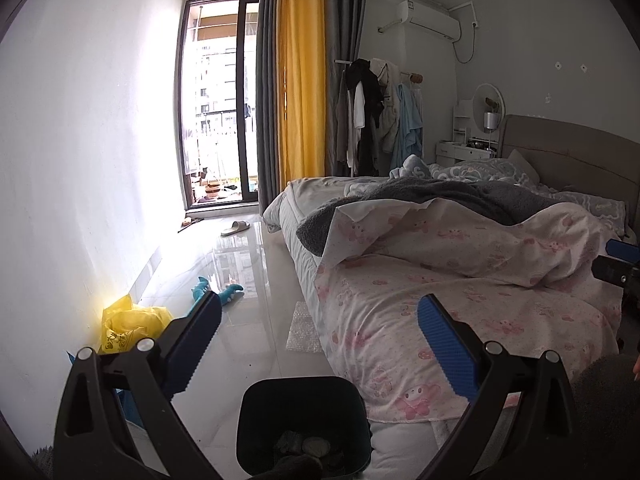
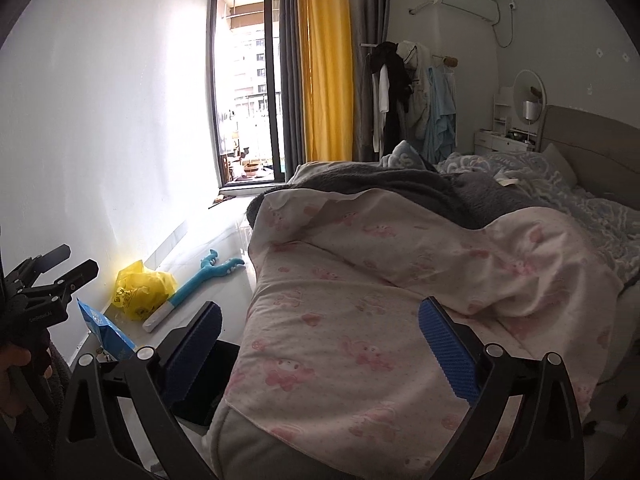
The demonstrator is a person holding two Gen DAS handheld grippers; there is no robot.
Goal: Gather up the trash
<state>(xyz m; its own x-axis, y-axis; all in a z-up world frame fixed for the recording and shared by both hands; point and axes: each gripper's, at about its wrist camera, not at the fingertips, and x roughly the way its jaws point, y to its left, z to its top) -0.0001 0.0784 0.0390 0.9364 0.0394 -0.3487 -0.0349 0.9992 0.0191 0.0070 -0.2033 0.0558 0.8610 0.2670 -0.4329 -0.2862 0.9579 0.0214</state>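
A dark trash bin [image 1: 302,424] stands on the floor by the bed's corner, with some crumpled trash inside; its edge shows in the right wrist view [image 2: 208,384]. My left gripper [image 1: 320,328] is open and empty above the bin. My right gripper [image 2: 320,328] is open and empty over the pink quilt [image 2: 380,300]. A yellow plastic bag [image 1: 128,326] lies by the wall, also in the right wrist view [image 2: 142,288]. A blue packet [image 2: 106,336] lies near it. A sheet of bubble wrap [image 1: 304,330] lies on the floor beside the bed.
The bed [image 1: 460,280] fills the right side. A teal toy [image 2: 208,270] and a slipper [image 1: 236,227] lie on the glossy floor. A white wall [image 1: 80,160] runs along the left. A balcony door [image 1: 218,100], curtains and a clothes rack [image 1: 376,120] stand beyond.
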